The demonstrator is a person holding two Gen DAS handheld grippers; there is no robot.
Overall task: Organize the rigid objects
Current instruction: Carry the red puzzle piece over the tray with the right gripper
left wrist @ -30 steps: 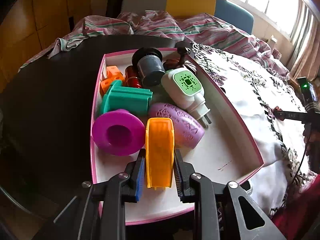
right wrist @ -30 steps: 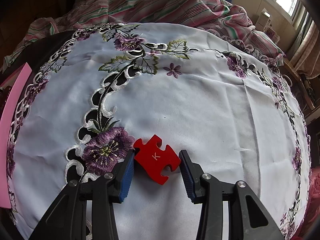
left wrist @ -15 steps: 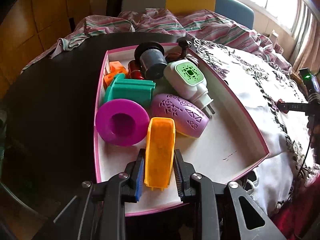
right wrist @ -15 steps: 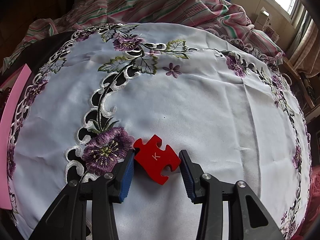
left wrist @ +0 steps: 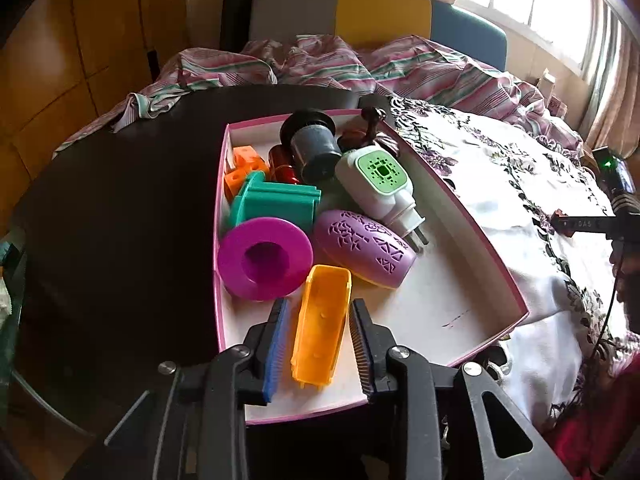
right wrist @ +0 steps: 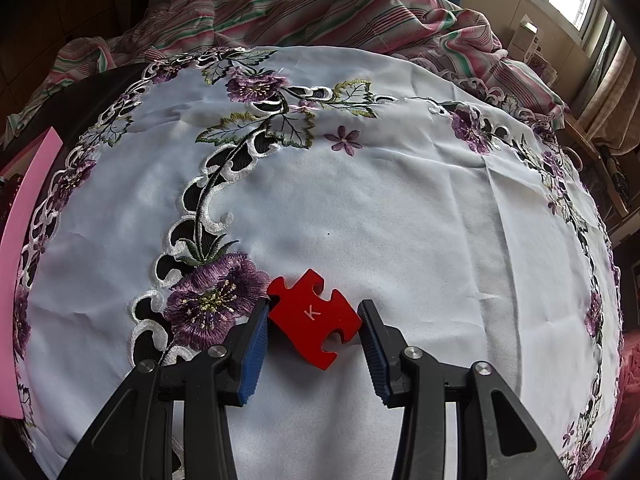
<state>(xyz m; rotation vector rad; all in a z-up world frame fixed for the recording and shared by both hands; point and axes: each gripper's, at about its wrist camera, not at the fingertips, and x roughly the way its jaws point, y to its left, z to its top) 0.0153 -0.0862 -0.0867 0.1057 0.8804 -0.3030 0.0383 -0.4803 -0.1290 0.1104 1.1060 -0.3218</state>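
Observation:
In the left wrist view a pink-rimmed white box (left wrist: 472,216) holds several rigid objects. An orange plastic trough (left wrist: 320,328) lies on the box floor between the fingers of my left gripper (left wrist: 318,320), which is open with a gap on each side. In the right wrist view a red puzzle piece marked K (right wrist: 314,318) lies on the embroidered white tablecloth (right wrist: 380,208). My right gripper (right wrist: 312,320) is open around it, its left pad touching the piece's left edge and its right pad close to the other side.
The box also holds a magenta funnel-shaped cup (left wrist: 264,258), a purple oval case (left wrist: 364,254), a white-and-green plug-in device (left wrist: 380,184), a teal block (left wrist: 276,204), an orange cube (left wrist: 244,168) and a dark cylinder (left wrist: 314,148). Its pink side (right wrist: 24,248) shows at the left of the right wrist view. Striped cloth (right wrist: 320,8) lies behind.
My left gripper has opened and let go of the orange trough, which now lies in the box. The left camera has drawn back a little. The right gripper and puzzle piece have not moved.

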